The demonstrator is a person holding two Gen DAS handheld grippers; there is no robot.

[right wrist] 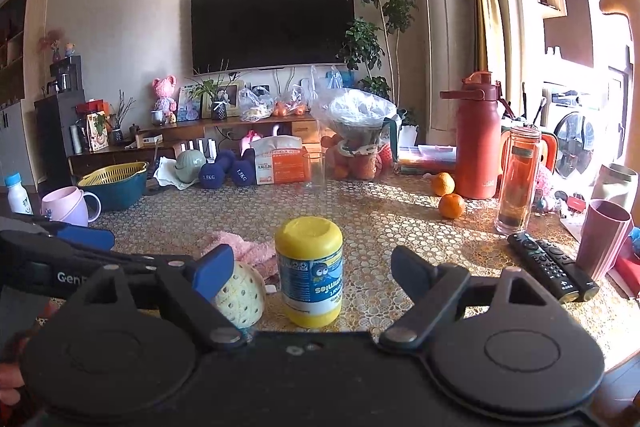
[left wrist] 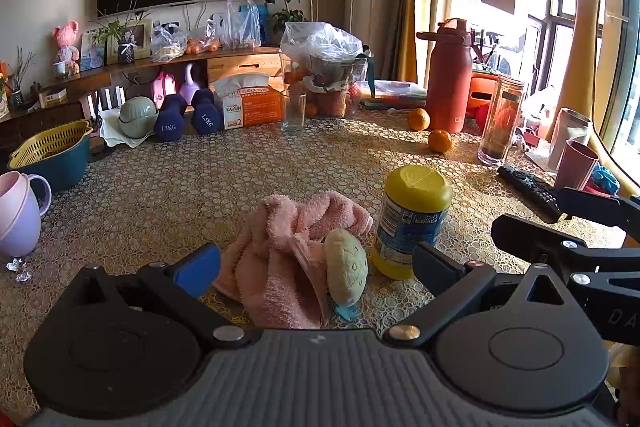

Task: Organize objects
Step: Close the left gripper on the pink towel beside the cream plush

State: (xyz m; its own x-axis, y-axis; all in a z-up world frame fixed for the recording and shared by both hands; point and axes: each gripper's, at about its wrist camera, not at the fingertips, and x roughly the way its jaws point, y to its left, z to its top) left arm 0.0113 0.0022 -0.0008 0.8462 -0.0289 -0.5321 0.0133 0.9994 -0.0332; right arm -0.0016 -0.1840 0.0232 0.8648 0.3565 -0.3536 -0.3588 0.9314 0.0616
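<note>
A crumpled pink towel (left wrist: 284, 251) lies on the patterned table just ahead of my left gripper (left wrist: 316, 265), which is open and empty. A small cream plush toy (left wrist: 346, 267) rests on the towel's right side. A yellow jar with a blue label (left wrist: 412, 221) stands upside down to its right. In the right wrist view the same jar (right wrist: 310, 269) stands between the fingers of my open, empty right gripper (right wrist: 312, 273), with the plush toy (right wrist: 242, 293) and the towel (right wrist: 240, 247) at its left. The right gripper also shows in the left wrist view (left wrist: 560, 227).
Two oranges (left wrist: 440, 140), a red flask (left wrist: 448, 75), a tall glass bottle (left wrist: 502, 119), remotes (right wrist: 552, 265) and a maroon cup (right wrist: 606, 237) are at the right. A pink mug (left wrist: 18, 215), a yellow-and-teal basket (left wrist: 52, 153), dumbbells (left wrist: 188, 115), a tissue box (left wrist: 250, 103) and a glass (left wrist: 293, 109) are at the left and back.
</note>
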